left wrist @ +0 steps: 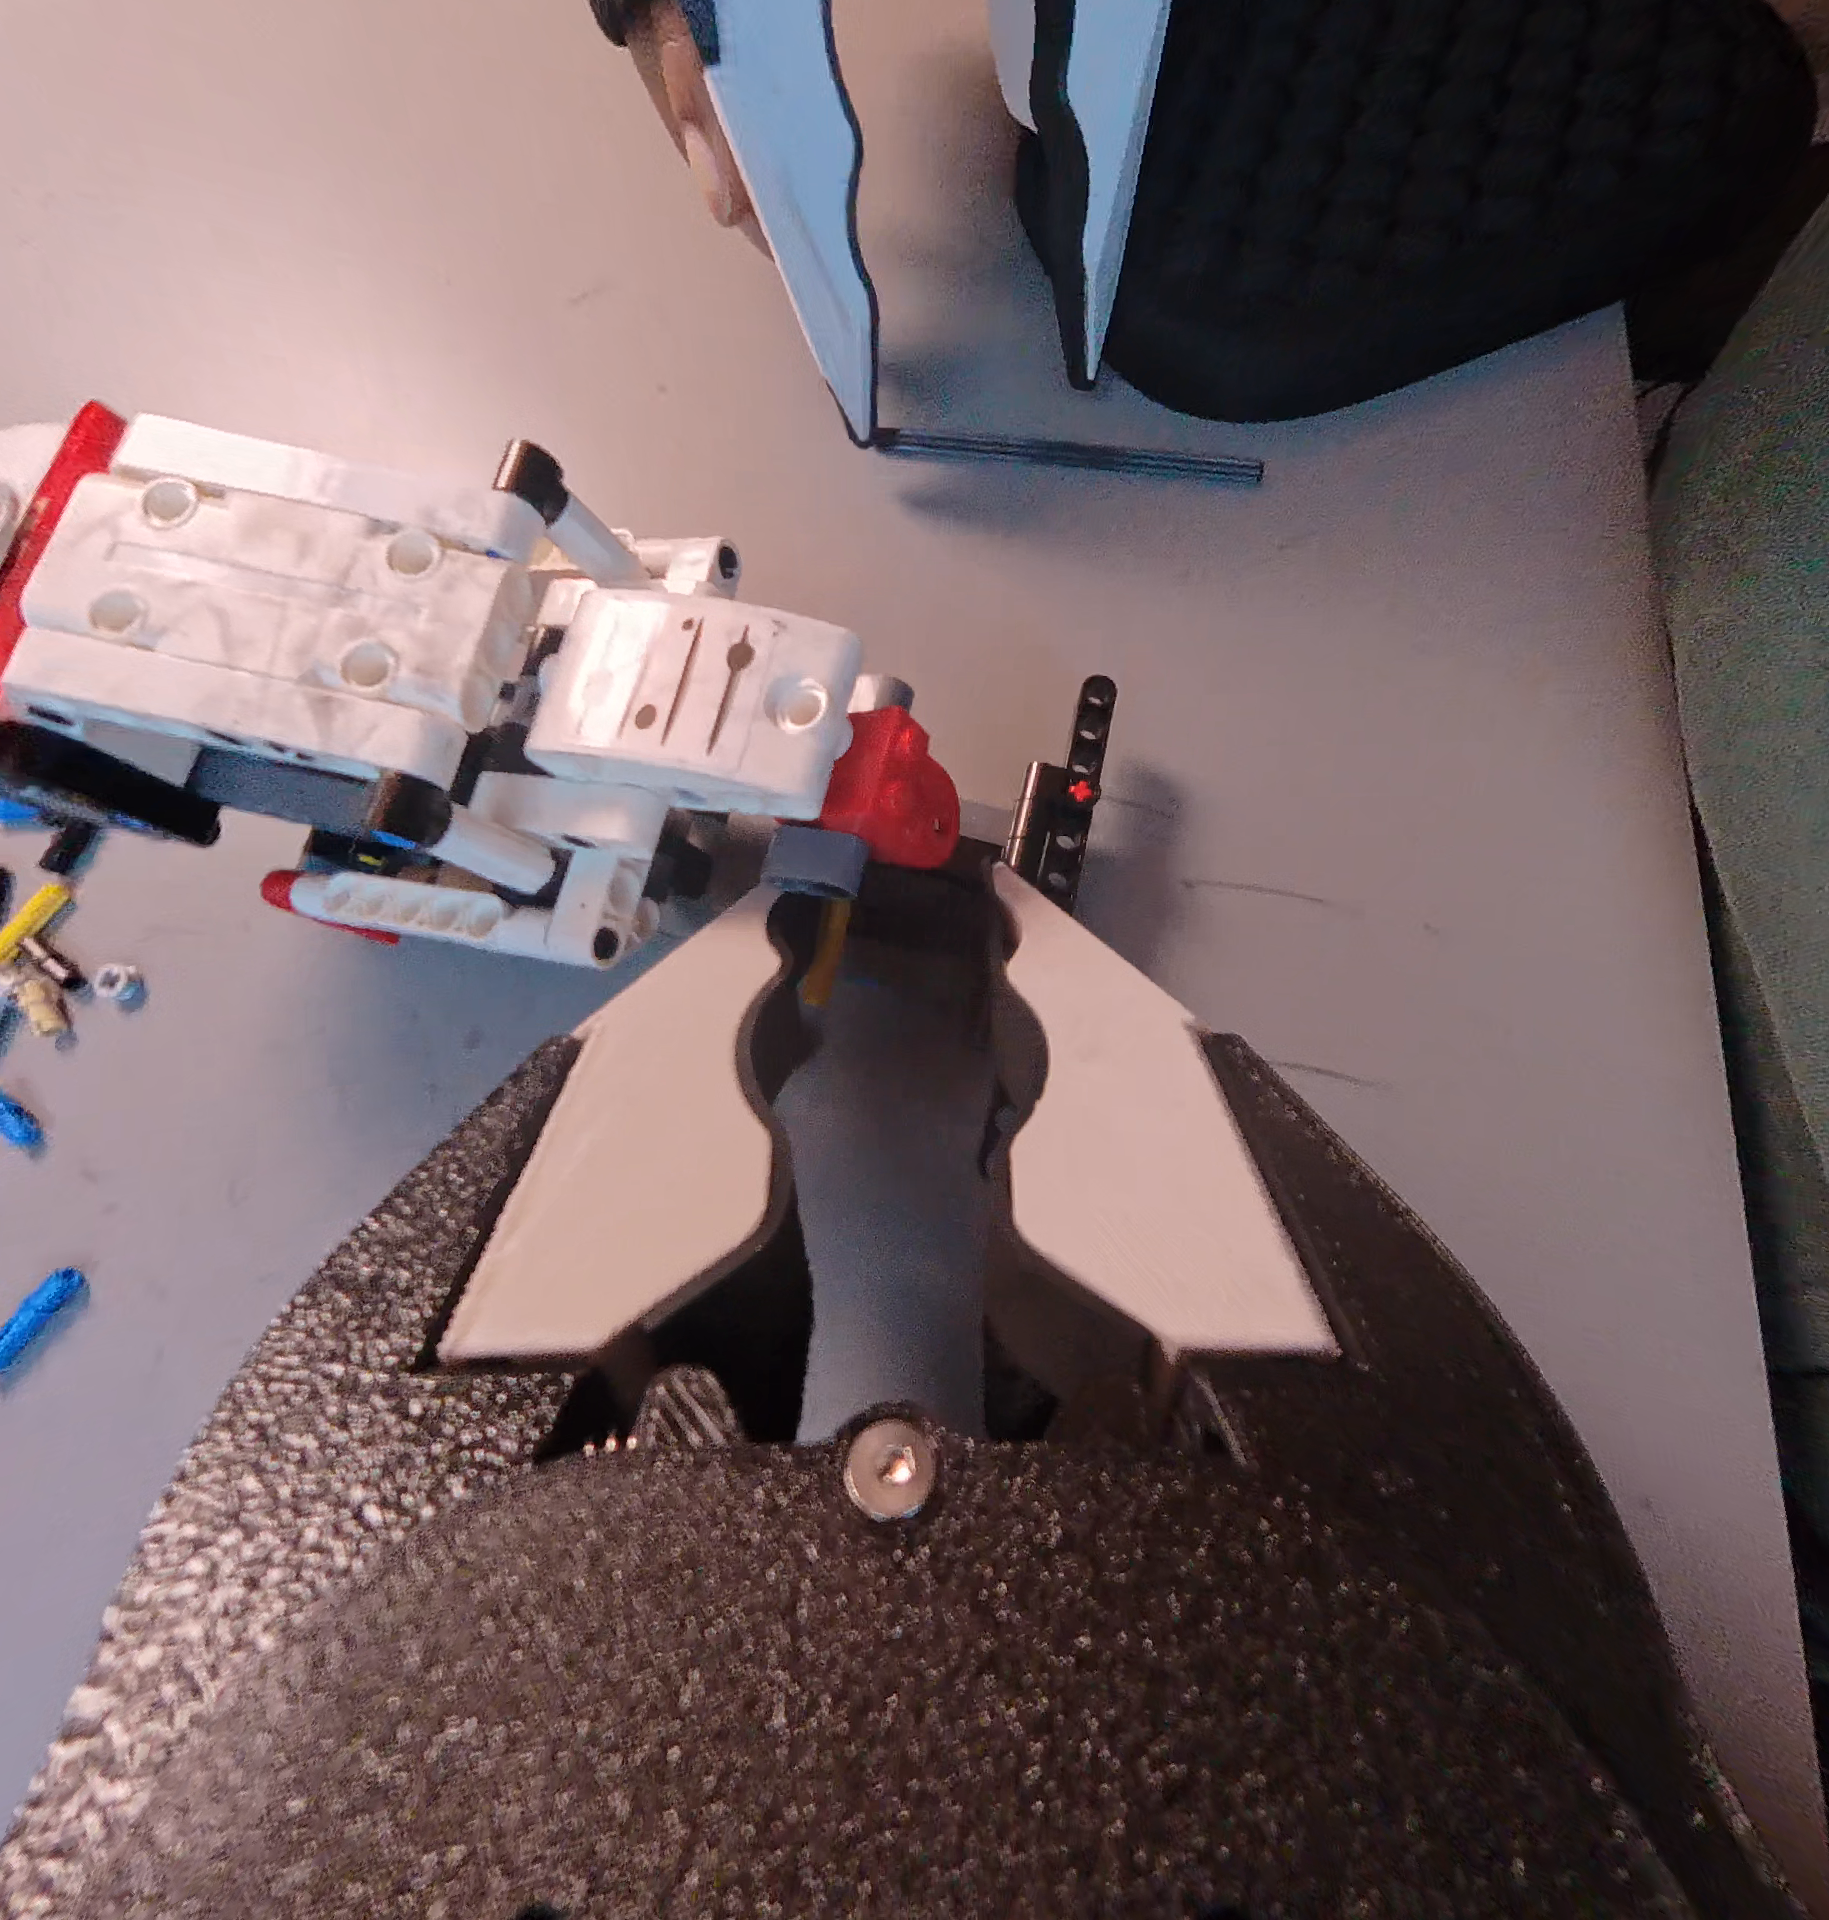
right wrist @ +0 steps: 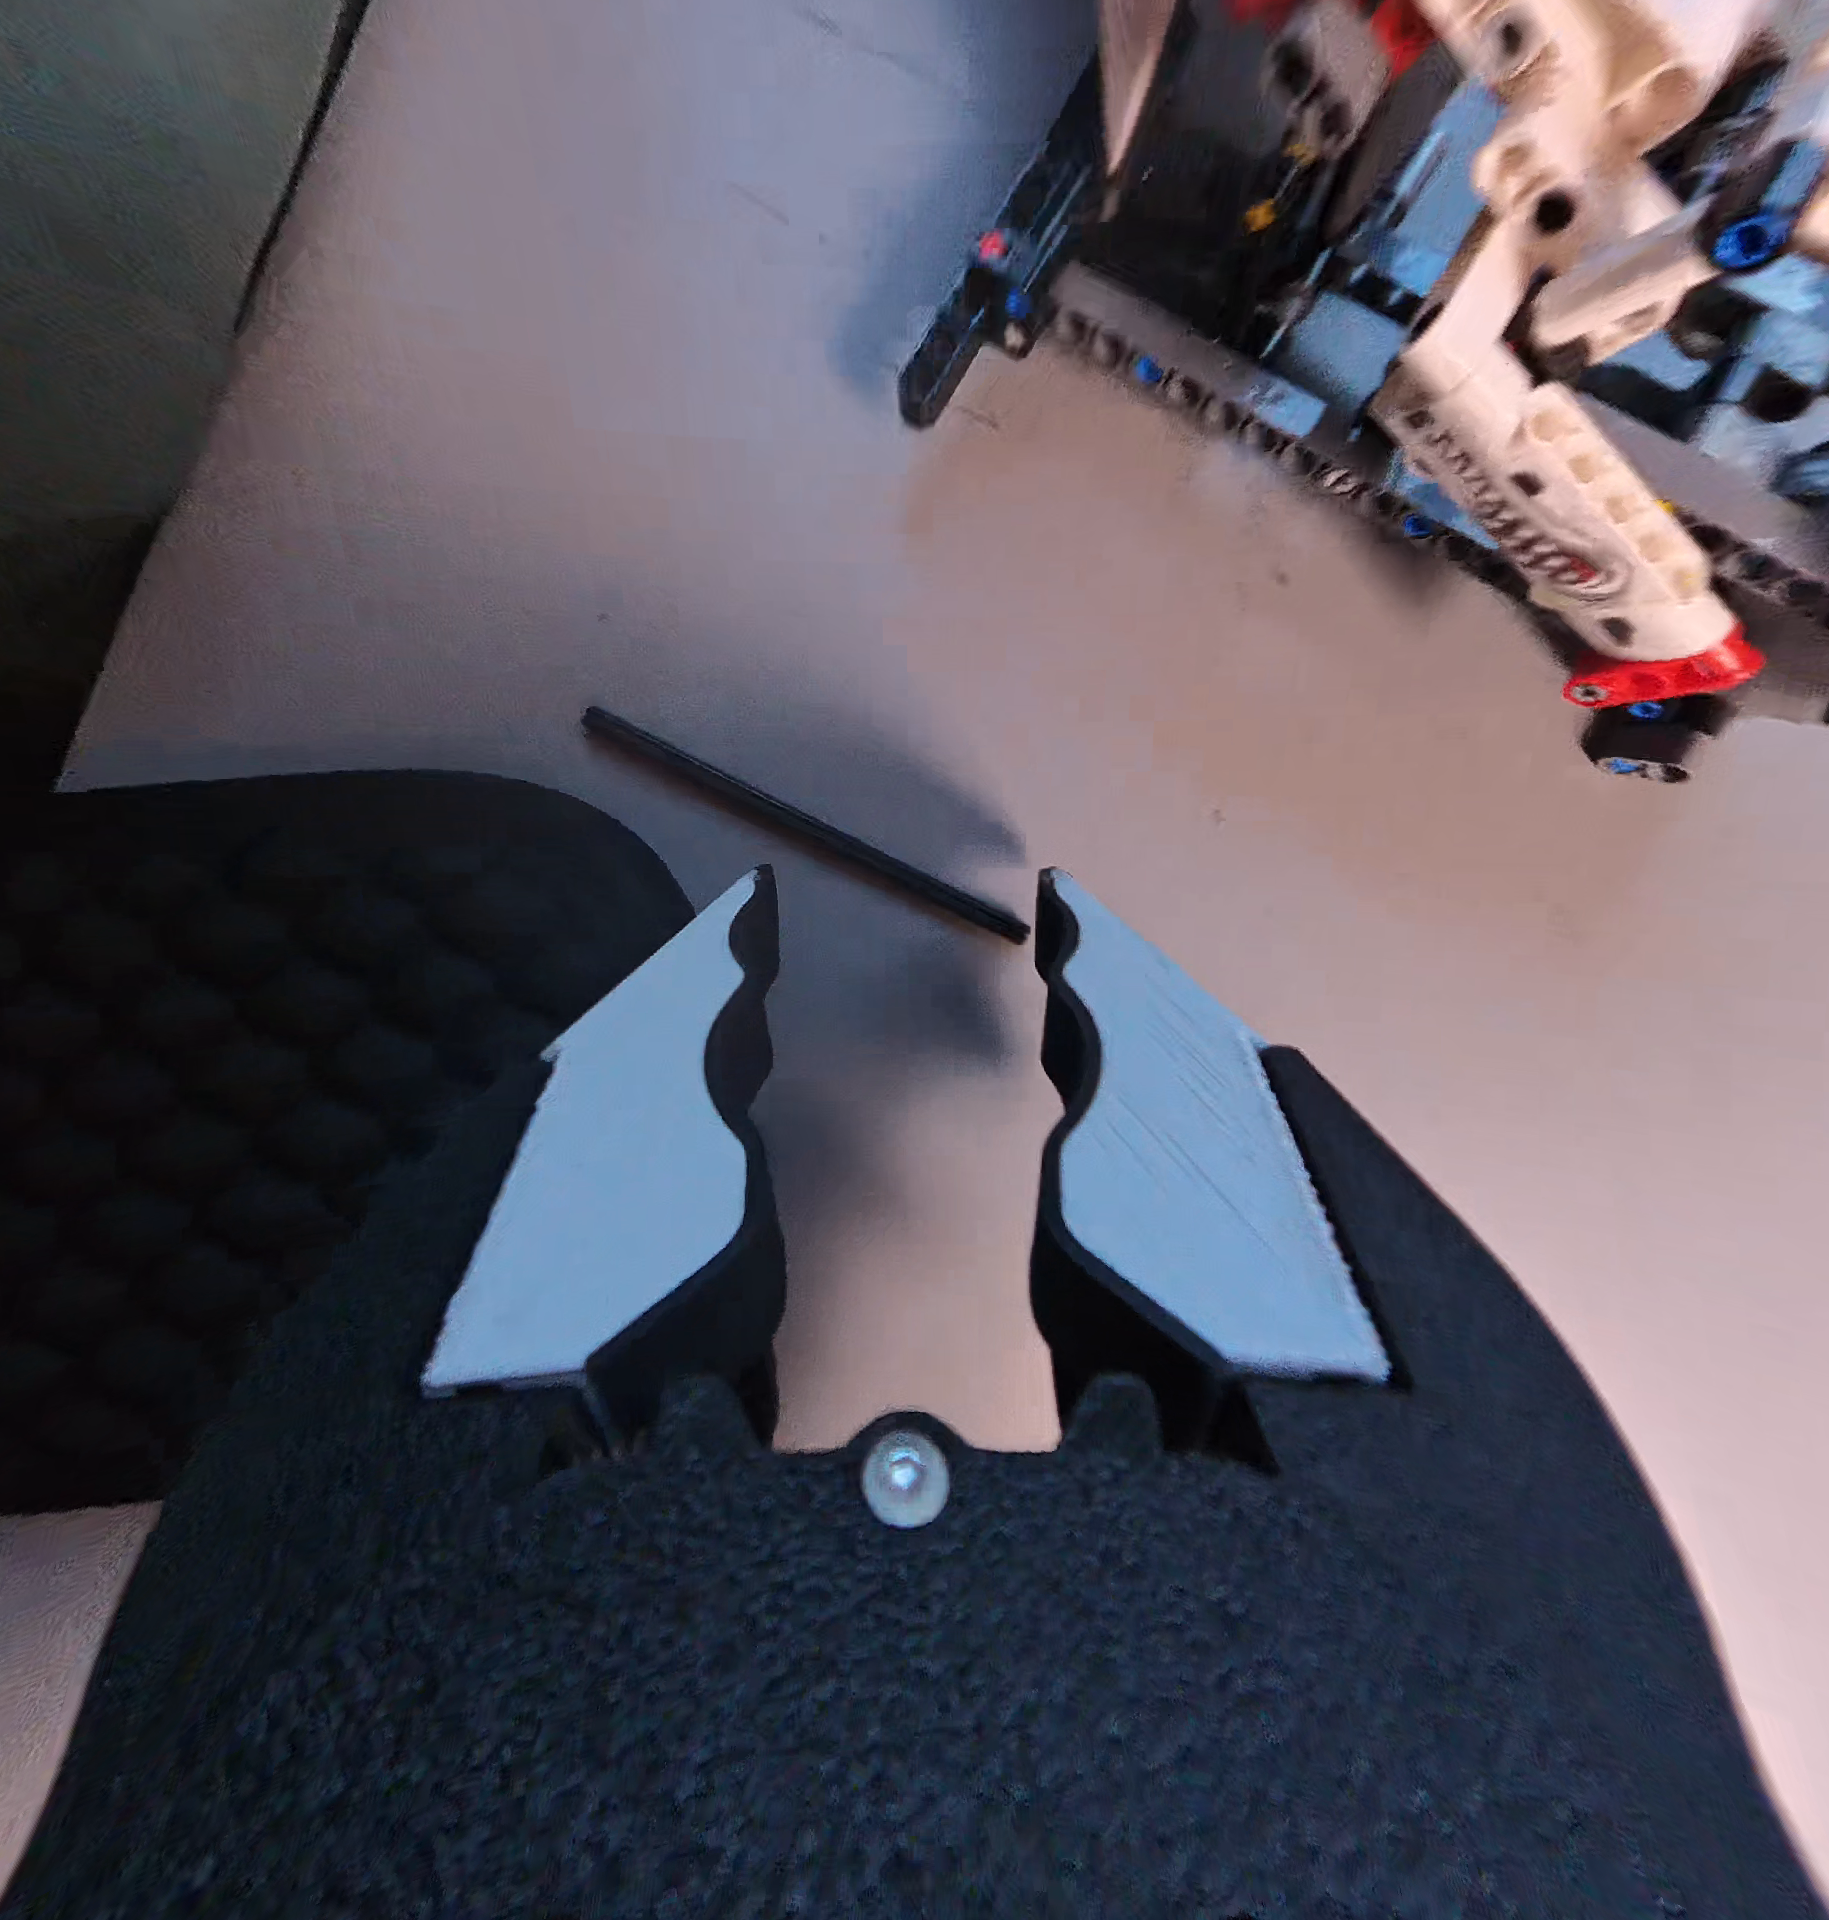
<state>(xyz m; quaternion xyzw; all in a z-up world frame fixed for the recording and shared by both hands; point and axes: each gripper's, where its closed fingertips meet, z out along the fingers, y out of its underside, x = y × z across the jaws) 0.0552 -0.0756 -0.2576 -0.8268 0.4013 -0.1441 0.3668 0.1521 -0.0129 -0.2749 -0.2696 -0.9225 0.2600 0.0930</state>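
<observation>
Just ahead, black rod (right wrist: 801, 826) between right claw (right wrist: 905, 904) tips

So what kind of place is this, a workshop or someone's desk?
Probably a desk or hobby bench. A half-built white and red brick model stands on a plain grey table, loose small parts lie scattered beside it, and a thin black rod lies apart. Nothing shows heavy tools.

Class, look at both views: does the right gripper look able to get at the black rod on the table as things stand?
Probably yes. The right gripper is open, and the black rod lies bare on the table just past its fingertips, one end near the right finger. Nothing lies between them; the brick model stands well off.
</observation>
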